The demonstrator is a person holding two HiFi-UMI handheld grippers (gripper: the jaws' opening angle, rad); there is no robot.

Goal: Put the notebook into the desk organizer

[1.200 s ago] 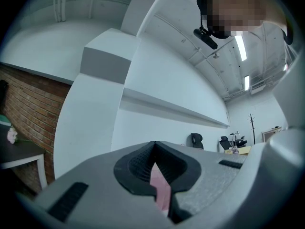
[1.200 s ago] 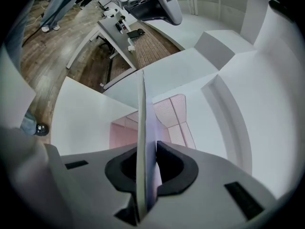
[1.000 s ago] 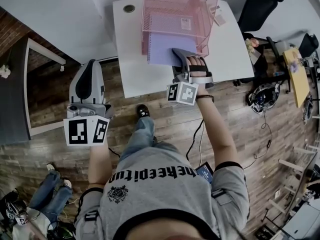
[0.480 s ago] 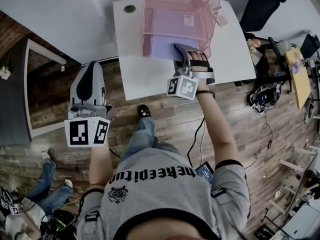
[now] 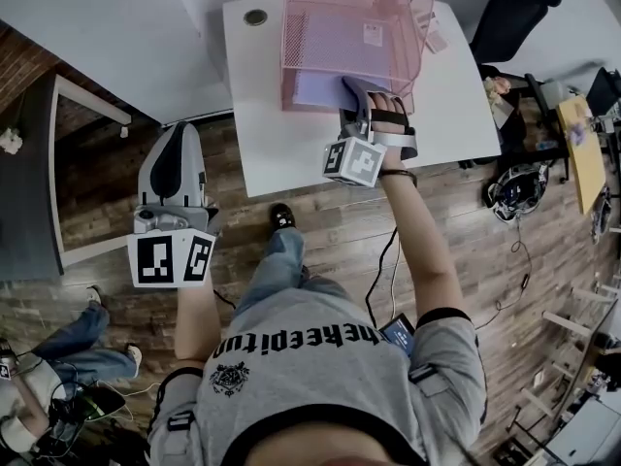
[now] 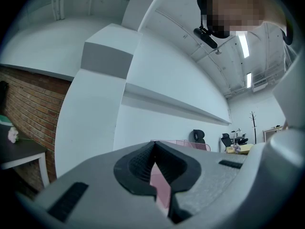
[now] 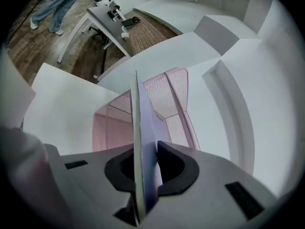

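A pink mesh desk organizer [image 5: 351,37] stands at the far side of the white table [image 5: 272,139]. The lavender notebook [image 5: 318,89] lies almost fully inside its bottom tier, only its near edge showing. My right gripper [image 5: 351,93] is at the organizer's front opening, shut on the notebook's near edge. In the right gripper view the notebook [image 7: 142,142] stands edge-on between the dark pads, reaching into the organizer [image 7: 162,104]. My left gripper [image 5: 172,178] hangs over the floor left of the table, its jaws shut and empty; the left gripper [image 6: 153,168] faces the room.
A round grommet [image 5: 255,16] sits in the table's far left corner. A black office chair [image 5: 514,13] and a cluttered side desk [image 5: 572,134] stand to the right. Another person's legs [image 5: 68,343] and cables are on the wood floor at lower left.
My right gripper has pushed the notebook farther into the organizer's bottom tier; a second ago much of it lay out on the table. The left gripper has stayed put.
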